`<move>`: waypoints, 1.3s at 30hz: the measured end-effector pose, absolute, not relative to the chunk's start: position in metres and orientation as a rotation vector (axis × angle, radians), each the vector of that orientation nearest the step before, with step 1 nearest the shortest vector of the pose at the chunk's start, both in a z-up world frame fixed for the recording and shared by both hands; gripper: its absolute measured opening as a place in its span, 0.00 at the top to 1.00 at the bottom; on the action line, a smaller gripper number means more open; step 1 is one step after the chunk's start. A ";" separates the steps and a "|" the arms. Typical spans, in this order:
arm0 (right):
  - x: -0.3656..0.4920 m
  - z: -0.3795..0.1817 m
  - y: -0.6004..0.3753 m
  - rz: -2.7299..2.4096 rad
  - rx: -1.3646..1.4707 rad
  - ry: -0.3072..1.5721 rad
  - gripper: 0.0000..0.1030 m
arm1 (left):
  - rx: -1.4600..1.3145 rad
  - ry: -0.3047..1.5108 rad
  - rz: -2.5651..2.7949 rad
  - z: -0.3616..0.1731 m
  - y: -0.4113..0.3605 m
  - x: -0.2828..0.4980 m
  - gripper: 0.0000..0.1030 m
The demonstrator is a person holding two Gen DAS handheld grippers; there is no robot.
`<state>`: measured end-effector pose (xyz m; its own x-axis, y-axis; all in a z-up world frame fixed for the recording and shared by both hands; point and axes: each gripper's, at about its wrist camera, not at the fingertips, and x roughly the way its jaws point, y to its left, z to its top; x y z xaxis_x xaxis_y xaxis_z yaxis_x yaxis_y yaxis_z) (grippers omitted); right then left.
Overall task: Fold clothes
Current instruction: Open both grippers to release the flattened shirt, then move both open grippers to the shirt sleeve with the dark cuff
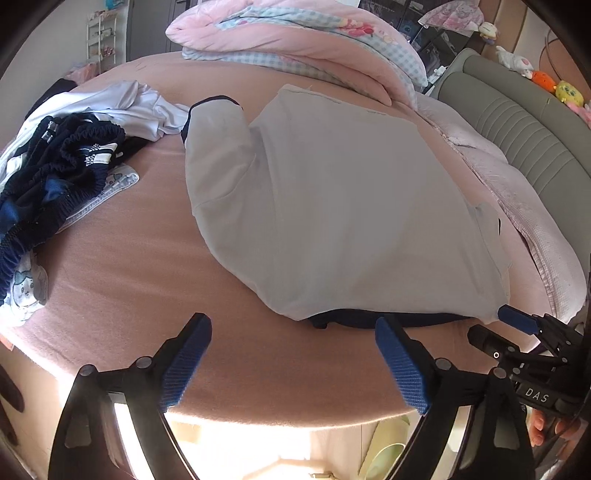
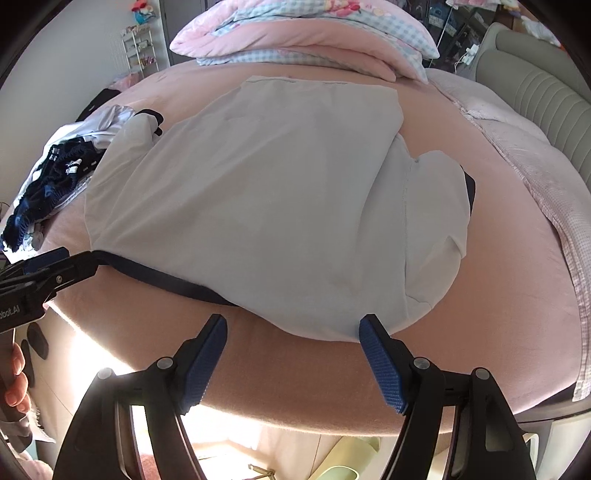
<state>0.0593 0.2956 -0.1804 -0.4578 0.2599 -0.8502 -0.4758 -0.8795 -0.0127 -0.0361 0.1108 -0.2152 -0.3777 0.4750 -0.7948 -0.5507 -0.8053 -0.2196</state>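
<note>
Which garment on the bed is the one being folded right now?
On the pink bed, look at the middle, in front of the pink quilt. The white shirt lies spread flat there with navy trim, unlike the crumpled navy-and-white pile at the left.

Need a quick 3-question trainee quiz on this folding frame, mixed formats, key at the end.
1. True or false: the left gripper is clamped on the white shirt.
2. Multiple choice: the pile of unfolded clothes lies where relative to the shirt in the left wrist view? A) on top of it B) to its left, apart from it C) beyond it, against the pink quilt
3. Fill in: the trim along the shirt's near edge, facing the right gripper, is coloured ____.

Key:
1. False; its jaws are spread and hold nothing.
2. B
3. Dark navy
</note>
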 end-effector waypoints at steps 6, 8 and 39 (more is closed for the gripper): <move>0.064 -0.169 0.303 2.355 -1.267 0.317 0.28 | -1.184 0.021 2.222 -0.197 0.102 -0.051 0.12; 0.066 -0.165 0.306 2.358 -1.253 0.318 0.28 | -1.171 -0.009 2.232 -0.192 0.102 -0.059 0.12; 0.060 -0.166 0.396 2.235 -1.206 0.235 0.28 | -1.143 0.073 2.303 -0.197 0.103 -0.169 0.12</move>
